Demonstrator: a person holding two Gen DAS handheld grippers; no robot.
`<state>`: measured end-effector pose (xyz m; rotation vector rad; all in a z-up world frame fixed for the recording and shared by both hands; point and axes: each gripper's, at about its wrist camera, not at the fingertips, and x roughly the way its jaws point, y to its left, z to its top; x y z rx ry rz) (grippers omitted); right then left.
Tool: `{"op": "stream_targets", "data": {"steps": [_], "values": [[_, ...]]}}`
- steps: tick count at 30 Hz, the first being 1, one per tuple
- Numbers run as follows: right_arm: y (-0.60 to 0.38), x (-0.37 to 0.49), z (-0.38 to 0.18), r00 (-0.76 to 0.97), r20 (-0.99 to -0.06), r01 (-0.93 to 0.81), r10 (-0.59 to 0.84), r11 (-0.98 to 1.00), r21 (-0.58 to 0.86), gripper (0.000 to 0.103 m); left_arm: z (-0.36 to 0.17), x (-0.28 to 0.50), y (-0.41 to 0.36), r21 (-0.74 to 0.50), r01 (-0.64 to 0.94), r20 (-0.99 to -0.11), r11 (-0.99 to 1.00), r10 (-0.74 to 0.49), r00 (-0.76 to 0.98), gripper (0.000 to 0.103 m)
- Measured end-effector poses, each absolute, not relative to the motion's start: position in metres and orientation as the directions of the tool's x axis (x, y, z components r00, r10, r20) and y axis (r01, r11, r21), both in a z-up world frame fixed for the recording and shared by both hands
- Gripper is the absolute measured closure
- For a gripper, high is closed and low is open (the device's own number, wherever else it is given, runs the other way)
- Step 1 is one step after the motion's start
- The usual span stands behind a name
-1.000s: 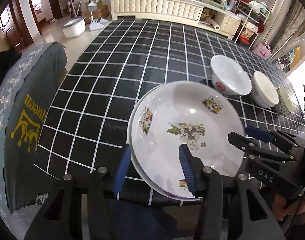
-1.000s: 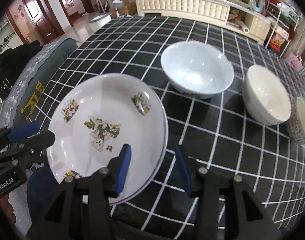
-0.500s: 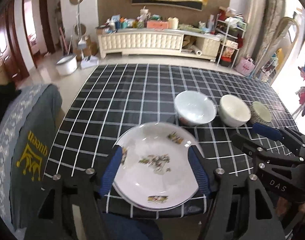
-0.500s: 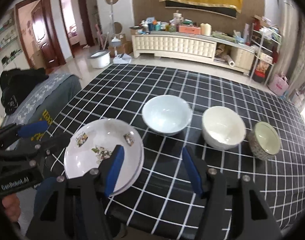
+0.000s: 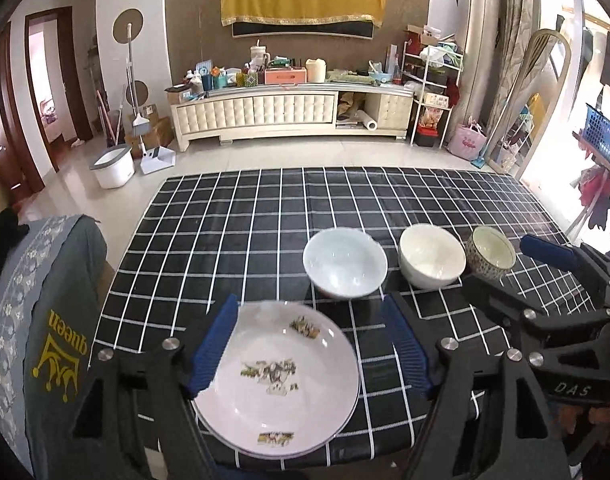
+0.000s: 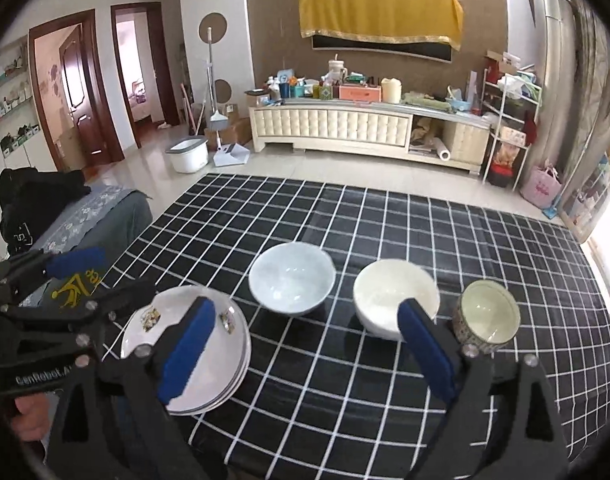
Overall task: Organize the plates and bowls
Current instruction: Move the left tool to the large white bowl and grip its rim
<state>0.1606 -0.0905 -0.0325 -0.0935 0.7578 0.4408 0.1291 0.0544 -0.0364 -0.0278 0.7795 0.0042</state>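
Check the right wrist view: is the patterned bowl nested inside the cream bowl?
No. The patterned bowl stands on the tablecloth by itself, beside the cream bowl, with a gap between them.

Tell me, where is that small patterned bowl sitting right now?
The small patterned bowl stands at the right end of the row of three bowls on the black checked tablecloth, right beside the cream bowl.

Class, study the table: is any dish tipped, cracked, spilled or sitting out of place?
Nothing stands out. The plates sit stacked flat near the table's front edge. The pale blue bowl, the cream bowl and the small patterned bowl stand upright in a row, apart and empty. No cracks or spills show on the checked cloth.
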Motion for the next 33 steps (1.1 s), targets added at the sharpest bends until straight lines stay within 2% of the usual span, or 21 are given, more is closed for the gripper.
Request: {"op": "stream_targets", "data": {"steps": [11, 33], "values": [[-0.095, 0.206, -0.039, 0.605, -0.718, -0.436, 0.344, 0.898, 0.064, 0.007, -0.047, 0.179, 0.044, -0.018, 0.018, -0.729, 1.000, -0.026, 0.684, 0.027], [-0.064, 0.292, -0.096, 0.453, -0.829, -0.519, 0.327, 0.853, 0.053, 0.007, -0.116, 0.273, 0.070, -0.126, 0.012, -0.844, 0.992, -0.114, 0.525, 0.027]]}}
